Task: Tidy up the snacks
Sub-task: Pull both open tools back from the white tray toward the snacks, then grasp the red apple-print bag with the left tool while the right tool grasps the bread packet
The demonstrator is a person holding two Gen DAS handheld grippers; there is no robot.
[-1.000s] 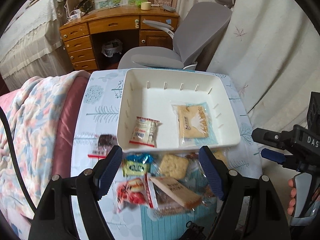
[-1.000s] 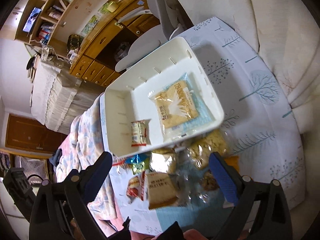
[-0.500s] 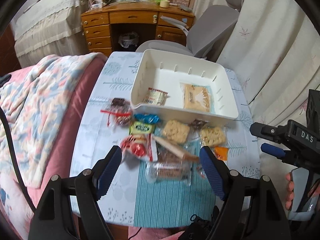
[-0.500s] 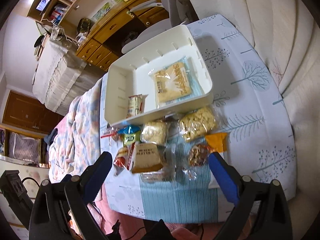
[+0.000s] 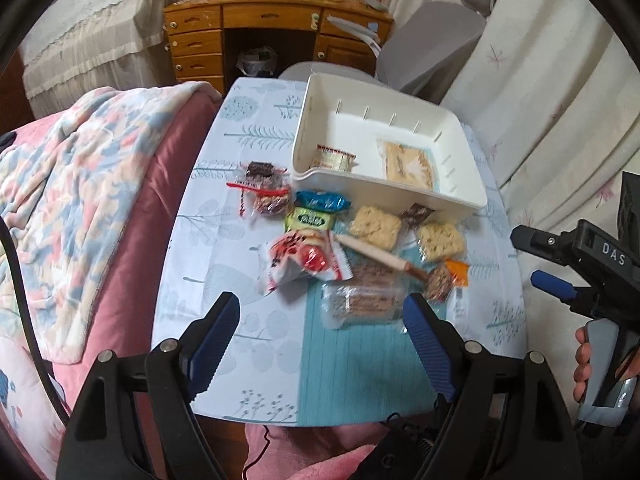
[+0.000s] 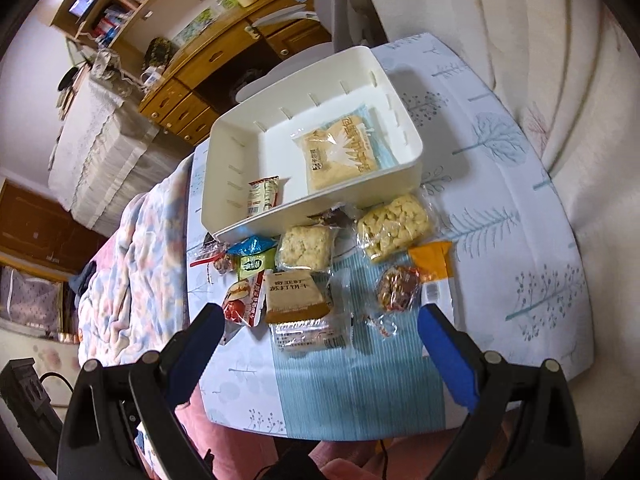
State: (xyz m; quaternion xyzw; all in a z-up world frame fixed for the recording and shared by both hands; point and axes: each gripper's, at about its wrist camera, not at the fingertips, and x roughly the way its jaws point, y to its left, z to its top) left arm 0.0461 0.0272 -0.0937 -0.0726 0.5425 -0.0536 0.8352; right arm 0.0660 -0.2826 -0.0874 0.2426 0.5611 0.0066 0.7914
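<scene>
A white bin [image 5: 460,200] [image 6: 256,224] stands on the far half of the small table. It holds a small red-and-white packet [image 5: 334,158] [image 6: 262,196] and a flat cracker pack [image 5: 408,164] [image 6: 340,152]. Several loose snacks lie in front of it: a red-and-white bag [image 5: 304,260] [image 6: 240,300], a green packet [image 5: 310,220] [image 6: 254,266], a blue packet [image 5: 322,200], two pale rice cakes [image 5: 376,226] [image 6: 394,220], a brown cracker pack [image 6: 294,292]. My left gripper [image 5: 320,336] and right gripper [image 6: 320,344] hang open and empty above the table's near edge.
The table [image 5: 224,264] [image 6: 520,240] has a tree-print cloth. A pink bed with a floral blanket [image 5: 72,184] lies to the left. A grey chair [image 5: 424,36] and wooden desk [image 5: 272,20] stand behind. A curtain [image 5: 540,80] hangs at the right.
Both grippers have pulled back and up from the bin toward the table's near edge. The whole snack pile now shows in both views. Both stay open.
</scene>
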